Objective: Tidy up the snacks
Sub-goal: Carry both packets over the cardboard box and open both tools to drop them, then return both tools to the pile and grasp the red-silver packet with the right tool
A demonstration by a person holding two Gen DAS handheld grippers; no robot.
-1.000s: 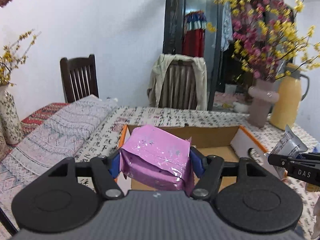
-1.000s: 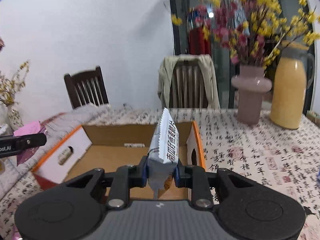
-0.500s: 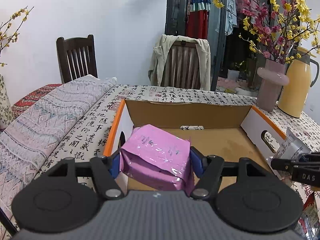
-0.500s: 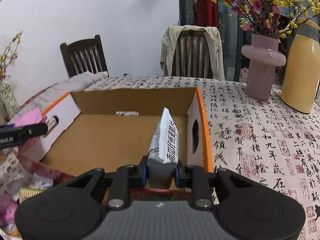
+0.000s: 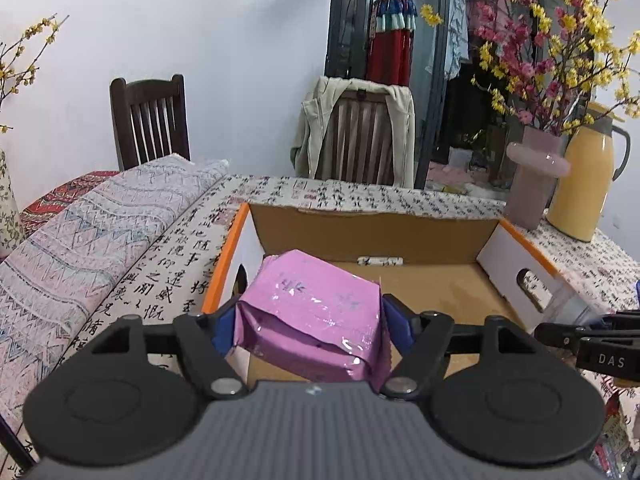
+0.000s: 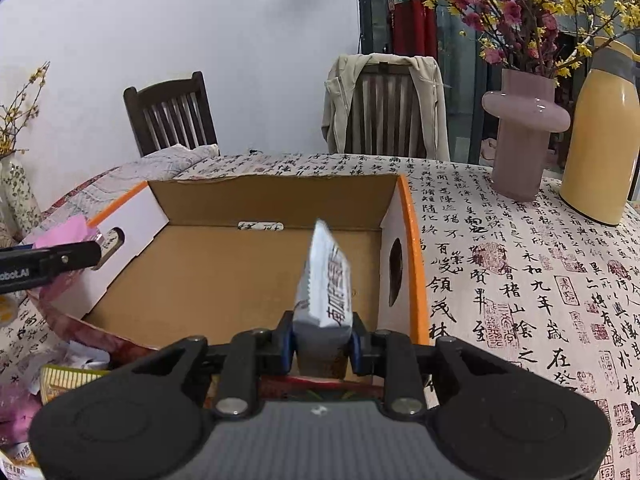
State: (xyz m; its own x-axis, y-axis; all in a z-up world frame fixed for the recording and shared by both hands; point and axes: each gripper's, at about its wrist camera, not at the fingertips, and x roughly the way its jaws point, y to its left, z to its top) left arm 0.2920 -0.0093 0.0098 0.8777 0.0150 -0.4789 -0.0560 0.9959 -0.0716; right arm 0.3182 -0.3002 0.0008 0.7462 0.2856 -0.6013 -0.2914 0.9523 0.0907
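- Two packets hang over one cardboard box point(image 5: 360, 236). Left wrist view: the left tongs point(image 5: 310, 322) are opening around the pink packet point(image 5: 312, 312), above the box's left wall.
- Right wrist view: the right tongs point(image 6: 322, 340), pressed together, pinch the white snack bar point(image 6: 326, 288) upright by the box's right wall, on the counter point(image 6: 520, 264).

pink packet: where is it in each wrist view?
Left wrist: pink packet low centre, between the left tool's opening jaws, over the box's left end.
Right wrist: far left edge, behind the other tool's fingers.
Shared landmark: cardboard box.
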